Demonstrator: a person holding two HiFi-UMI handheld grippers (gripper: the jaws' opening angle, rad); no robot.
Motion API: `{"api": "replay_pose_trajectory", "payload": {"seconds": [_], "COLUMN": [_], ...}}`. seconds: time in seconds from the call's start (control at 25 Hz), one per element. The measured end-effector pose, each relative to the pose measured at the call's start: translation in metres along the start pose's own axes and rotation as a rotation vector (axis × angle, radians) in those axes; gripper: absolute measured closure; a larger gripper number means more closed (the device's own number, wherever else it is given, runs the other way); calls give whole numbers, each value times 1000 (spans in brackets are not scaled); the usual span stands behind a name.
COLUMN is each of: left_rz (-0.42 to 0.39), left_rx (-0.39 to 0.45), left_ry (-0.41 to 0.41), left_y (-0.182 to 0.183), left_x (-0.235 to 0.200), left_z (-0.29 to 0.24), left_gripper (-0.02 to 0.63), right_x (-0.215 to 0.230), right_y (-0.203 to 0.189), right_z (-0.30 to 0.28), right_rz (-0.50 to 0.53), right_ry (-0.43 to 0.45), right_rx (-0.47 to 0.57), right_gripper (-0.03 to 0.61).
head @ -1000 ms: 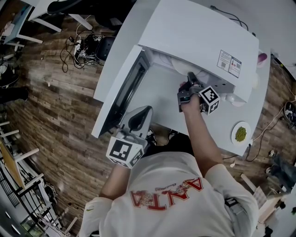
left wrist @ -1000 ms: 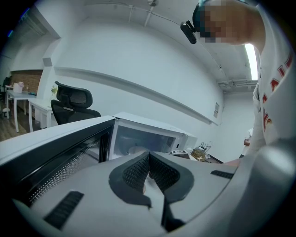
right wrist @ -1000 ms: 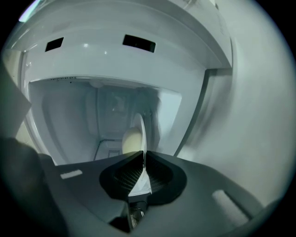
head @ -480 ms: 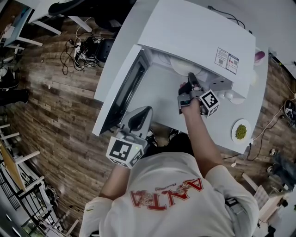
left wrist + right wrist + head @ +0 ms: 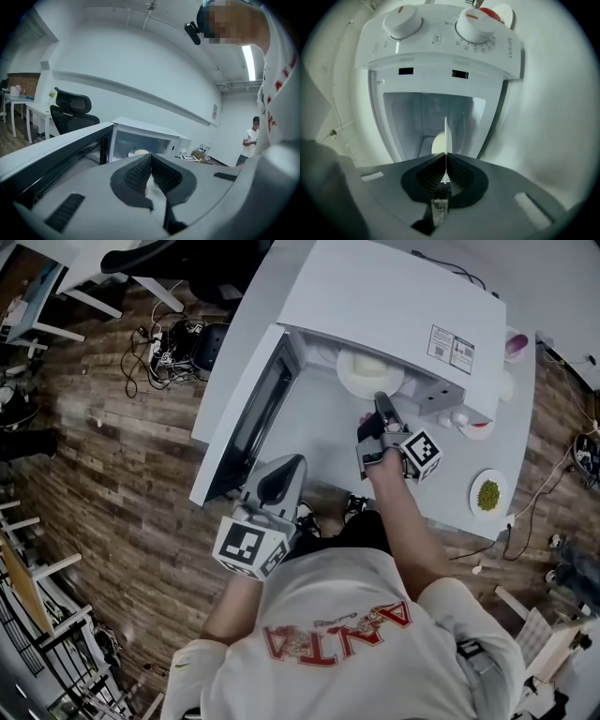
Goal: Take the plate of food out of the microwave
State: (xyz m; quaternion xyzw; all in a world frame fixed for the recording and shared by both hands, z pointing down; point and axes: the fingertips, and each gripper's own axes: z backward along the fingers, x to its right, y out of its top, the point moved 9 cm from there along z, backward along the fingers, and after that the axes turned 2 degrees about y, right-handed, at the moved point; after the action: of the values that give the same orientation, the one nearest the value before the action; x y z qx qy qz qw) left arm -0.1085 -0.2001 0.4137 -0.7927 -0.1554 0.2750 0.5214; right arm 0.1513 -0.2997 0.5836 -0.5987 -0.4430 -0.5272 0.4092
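The white microwave (image 5: pixel 394 296) stands on a white table with its door (image 5: pixel 248 418) swung open to the left. A white plate (image 5: pixel 370 373) with pale food sticks halfway out of the cavity mouth. My right gripper (image 5: pixel 380 404) is shut on the plate's near rim. In the right gripper view the plate (image 5: pixel 446 136) shows edge-on as a thin white line clamped between the pads, with the open cavity (image 5: pixel 436 110) behind. My left gripper (image 5: pixel 279 479) hangs near the person's body in front of the door, shut and holding nothing; its shut jaws point toward the microwave (image 5: pixel 150 140).
A small plate of green food (image 5: pixel 488 493) lies at the table's right edge. A white dish (image 5: pixel 478 426) and a pink-rimmed bowl (image 5: pixel 516 343) sit right of the microwave. Two dials (image 5: pixel 476 26) top its panel. A chair (image 5: pixel 72 110) and a standing person (image 5: pixel 251 140) are in the background.
The right gripper has drawn back toward the person with the plate's rim in it, so the plate now shows further out of the cavity. The left gripper has stayed put.
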Motion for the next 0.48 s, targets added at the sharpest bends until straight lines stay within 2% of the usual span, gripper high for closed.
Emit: {"api": "replay_pose_trajectory", "payload": {"seconds": [0.24,0.48], "left_rz": [-11,-32], "left_rx": [12,16], "left_ry": [-28,-97], "left_y": [-1,-2], "left_x": [6,18], "left_z": [13,21], "left_gripper": [604,604], "right_x": [-5,-1], "right_y": [-20,-28], "right_z": [37,89], "right_rz": [6,7], "right_ry": [19,23], "right_rx": [-40,-34], "right_gripper": [566,566]}}
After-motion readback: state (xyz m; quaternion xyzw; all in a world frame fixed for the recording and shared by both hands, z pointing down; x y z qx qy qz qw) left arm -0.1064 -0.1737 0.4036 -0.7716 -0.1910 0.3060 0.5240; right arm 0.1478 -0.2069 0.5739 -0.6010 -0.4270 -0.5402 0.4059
